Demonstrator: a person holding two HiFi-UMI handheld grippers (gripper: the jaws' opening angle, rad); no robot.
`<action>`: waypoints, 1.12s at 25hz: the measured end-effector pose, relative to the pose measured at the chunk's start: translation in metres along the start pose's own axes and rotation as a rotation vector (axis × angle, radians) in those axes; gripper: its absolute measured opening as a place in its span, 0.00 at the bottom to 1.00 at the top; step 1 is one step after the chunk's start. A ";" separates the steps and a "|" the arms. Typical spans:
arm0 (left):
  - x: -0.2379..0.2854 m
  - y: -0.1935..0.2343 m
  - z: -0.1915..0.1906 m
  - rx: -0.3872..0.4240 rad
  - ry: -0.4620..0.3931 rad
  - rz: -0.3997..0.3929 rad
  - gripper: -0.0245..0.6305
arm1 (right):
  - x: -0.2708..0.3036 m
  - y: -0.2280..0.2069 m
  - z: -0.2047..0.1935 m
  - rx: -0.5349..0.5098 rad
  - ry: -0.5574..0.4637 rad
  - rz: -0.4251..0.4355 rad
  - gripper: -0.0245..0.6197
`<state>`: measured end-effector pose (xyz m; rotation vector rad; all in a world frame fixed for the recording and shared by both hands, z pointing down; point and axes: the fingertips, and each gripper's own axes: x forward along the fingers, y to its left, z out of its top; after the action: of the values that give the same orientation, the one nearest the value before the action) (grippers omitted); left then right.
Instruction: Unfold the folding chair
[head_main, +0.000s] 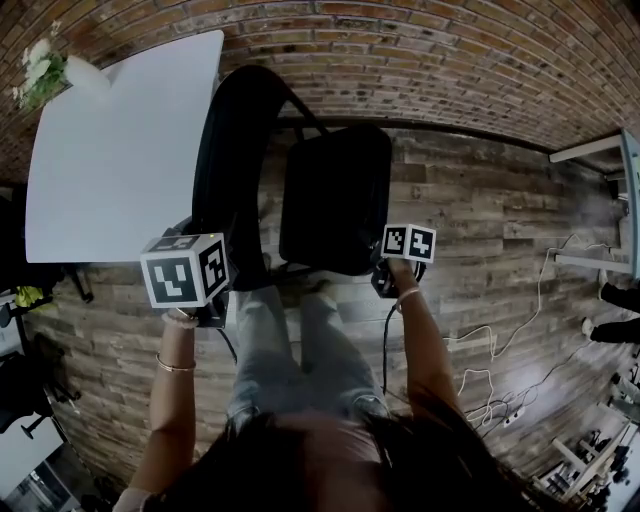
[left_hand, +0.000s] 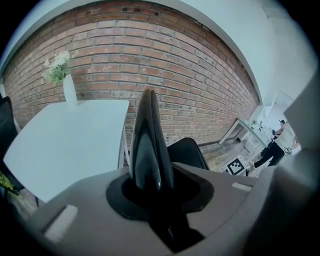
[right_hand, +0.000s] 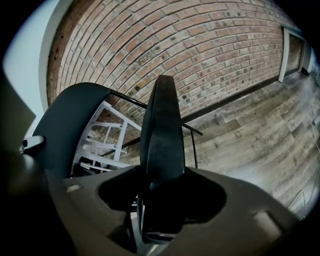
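- Two fingers (left_hand: 146, 150) of the left gripper (left_hand: 148, 102) lie pressed flat together as one dark blade, with nothing between them.
- The right gripper (right_hand: 161, 92) likewise has its fingers closed on each other, and they hold nothing.
- Past the left fingers, the left gripper view shows only a rounded black part of the folding chair (left_hand: 187, 152). The right gripper's marker cube (left_hand: 235, 165) is just beside it.
- The right gripper view instead shows the chair's curved backrest (right_hand: 70, 125) at its left and a thin black frame rod (right_hand: 192, 137) behind the fingers.
- Only the head view shows the chair whole. It stands on the wood floor (head_main: 480, 220) in front of the person, with its seat (head_main: 335, 195) lying open and facing up. The backrest is to the left, just beside the white tabletop (head_main: 120, 150).
- In that view the left gripper is at the backrest's near end and the right gripper at the seat's near right corner. Whether either touches the chair cannot be told.
- A vase of white flowers (left_hand: 64, 75) stands at the tabletop's far corner, against the brick wall (right_hand: 210, 45).
- A distant person (left_hand: 274, 145) shows only in the left gripper view.
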<state>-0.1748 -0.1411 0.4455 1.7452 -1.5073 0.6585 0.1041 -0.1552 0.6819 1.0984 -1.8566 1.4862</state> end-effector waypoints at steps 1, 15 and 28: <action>0.001 0.000 -0.001 -0.002 0.000 0.004 0.20 | 0.000 -0.003 0.000 0.001 -0.001 0.000 0.40; 0.013 -0.003 -0.009 -0.011 0.007 0.025 0.21 | 0.000 -0.041 -0.002 0.027 -0.001 -0.013 0.42; 0.025 -0.003 -0.014 -0.027 0.019 0.027 0.22 | 0.001 -0.073 -0.003 0.052 -0.017 -0.009 0.44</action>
<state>-0.1667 -0.1445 0.4726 1.6965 -1.5233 0.6636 0.1647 -0.1578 0.7231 1.1451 -1.8314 1.5321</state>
